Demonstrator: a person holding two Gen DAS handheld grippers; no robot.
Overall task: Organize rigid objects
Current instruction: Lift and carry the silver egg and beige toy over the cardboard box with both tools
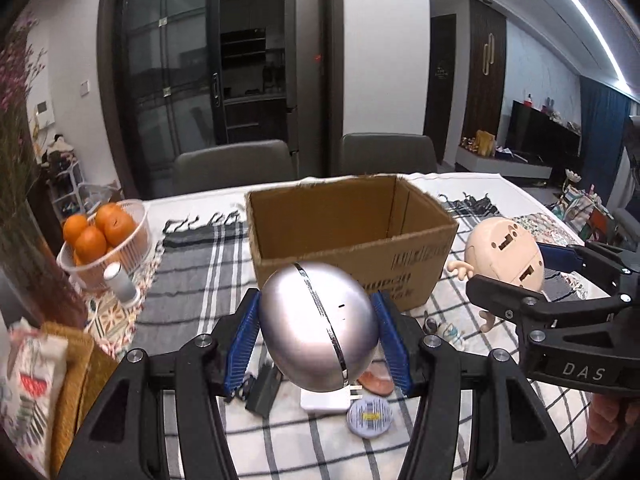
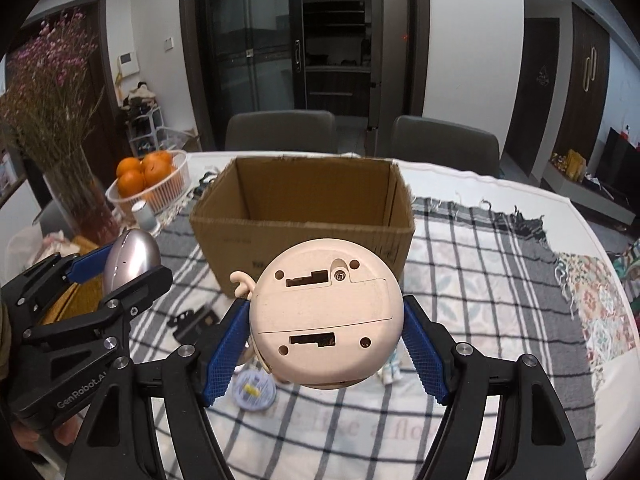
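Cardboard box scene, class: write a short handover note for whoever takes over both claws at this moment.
Left claw: shut on the silver egg-shaped object, held above the table.
Right claw: shut on the beige round toy, underside towards the camera, also in the air.
Cardboard box: open, upright, just ahead of both claws; what shows of its inside looks empty.
Done: both items picked up.
Left: put both in the box, then probably gather the small things on the checked cloth: white charger, round disc, black clip.
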